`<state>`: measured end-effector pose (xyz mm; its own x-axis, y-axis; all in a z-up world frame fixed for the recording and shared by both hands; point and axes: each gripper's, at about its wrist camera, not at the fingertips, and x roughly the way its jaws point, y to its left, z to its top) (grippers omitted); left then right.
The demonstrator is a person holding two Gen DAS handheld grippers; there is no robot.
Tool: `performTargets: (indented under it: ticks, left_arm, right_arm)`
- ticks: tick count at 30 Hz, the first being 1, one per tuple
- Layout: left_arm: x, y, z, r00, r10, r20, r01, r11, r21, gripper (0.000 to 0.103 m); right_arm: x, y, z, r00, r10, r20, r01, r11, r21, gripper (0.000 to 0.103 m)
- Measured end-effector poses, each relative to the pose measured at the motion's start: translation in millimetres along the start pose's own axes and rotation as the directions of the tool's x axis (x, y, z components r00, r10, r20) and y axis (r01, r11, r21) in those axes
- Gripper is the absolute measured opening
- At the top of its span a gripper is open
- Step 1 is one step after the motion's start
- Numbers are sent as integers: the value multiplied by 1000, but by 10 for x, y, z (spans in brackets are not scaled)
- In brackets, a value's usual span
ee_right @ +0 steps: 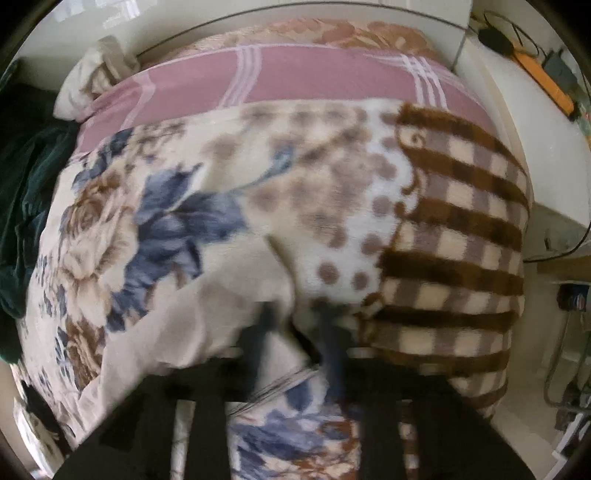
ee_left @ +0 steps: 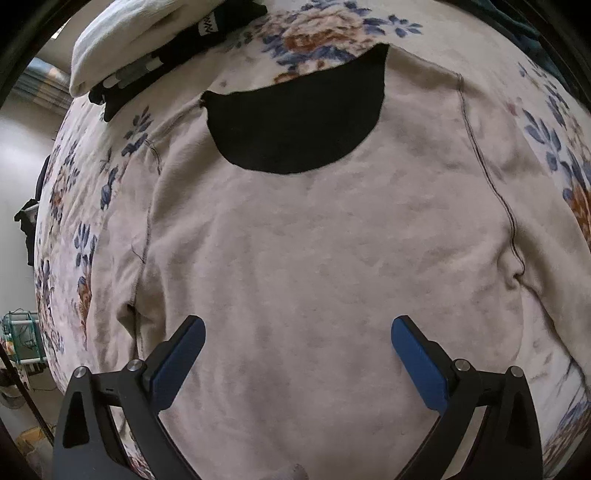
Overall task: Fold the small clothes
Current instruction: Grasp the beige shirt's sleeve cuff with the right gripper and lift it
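Observation:
A cream top (ee_left: 314, 229) with a black inside showing at its neck opening (ee_left: 295, 122) lies flat on the floral blanket (ee_left: 66, 229), neck away from me. My left gripper (ee_left: 297, 328) hangs open over the top's lower middle, blue pads wide apart and empty. In the blurred right wrist view, my right gripper (ee_right: 295, 317) has its fingers close together on a cream fold of the top (ee_right: 229, 306), lifted off the floral blanket (ee_right: 122, 206).
A stack of folded clothes, white (ee_left: 140, 33) over black (ee_left: 192, 48), sits at the far left of the bed. A checked brown blanket (ee_right: 454, 229), a pink sheet (ee_right: 258, 81) and a dark green cloth (ee_right: 26, 192) lie around. The bed edge drops off at the right (ee_right: 535, 184).

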<state>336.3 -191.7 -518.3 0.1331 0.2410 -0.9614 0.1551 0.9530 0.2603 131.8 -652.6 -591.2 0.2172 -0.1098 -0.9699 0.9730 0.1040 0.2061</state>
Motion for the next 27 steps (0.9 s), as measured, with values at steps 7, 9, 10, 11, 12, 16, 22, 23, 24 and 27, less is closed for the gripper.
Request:
performTargets:
  ticks: [7,9,10,11,12,16,22,23,24,27]
  left_arm:
    - [22,77,-35,1000,-2,18,2,1000,-3,103]
    - [40,97,-78,1000,-6,16,6,1000,-11,103]
    - [41,110,-105,1000,-7,15,7,1000,-15,103]
    - [45,134,-128,1000,-7,14,7,1000,-22,103]
    - [46,164,-160,1000,-8,13,9,999,-32,103]
    - [6,306,-297,1000,-1,22,2,999,-46,103]
    - [-140,705,-637,1000,11,16,-9,995,-103,103]
    - [-170,777,-710,1000,13,13,-11,993,-120,103]
    - [-192,869,-764,1000,14,9,-12,990,-141,103]
    - [-237,1238,-950,999,30,-14,-32,976,-214,103]
  right_arm:
    - [197,245,16,996,41,-76,-46,997,-65,19]
    - [206,250,9,996,52,-67,-57,996,-66,21]
    - [197,273,12,997,55,-59,-59,996,-70,21]
    - [179,277,22,997,61,-50,-65,995,-72,13]
    - [143,307,16,997,74,-39,-77,994,-81,9]
    - [-78,579,-81,996,88,-5,-88,984,-158,7]
    - [-676,1299,-448,988,153,21,-131,903,-409,7]
    - [-771,1360,-538,986,165,14,-141,882,-450,7]
    - [-876,1514,-689,982,187,1,-161,846,-508,7]
    - [-1126,1892,-1220,972,226,-66,-213,727,-653,7]
